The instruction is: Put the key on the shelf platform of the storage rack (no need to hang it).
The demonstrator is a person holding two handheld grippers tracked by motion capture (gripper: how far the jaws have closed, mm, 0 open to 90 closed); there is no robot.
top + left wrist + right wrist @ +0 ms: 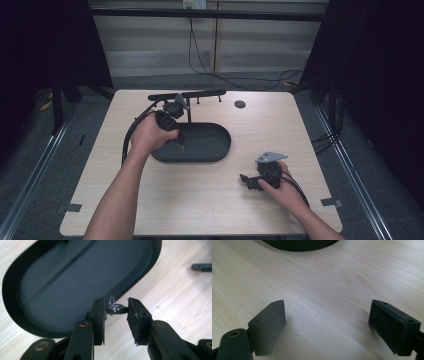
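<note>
High view: the left gripper (176, 131) hangs over the near rim of the dark oval plastic tray (212, 150) on the pale wooden table (200, 200). Its jaws pinch a small shiny dark disc with a clear stem (116, 308), possibly a button. Well apart, the right gripper (248, 181) rests near the table's front, jaws spread wide on nothing.

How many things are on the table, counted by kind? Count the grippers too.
Grippers: 2, left gripper and right gripper
Oval black tray: 1
Black T-shaped stand: 1
Small dark disc: 1
Small shiny round piece between the left gripper's fingers: 1
Total: 6
</note>
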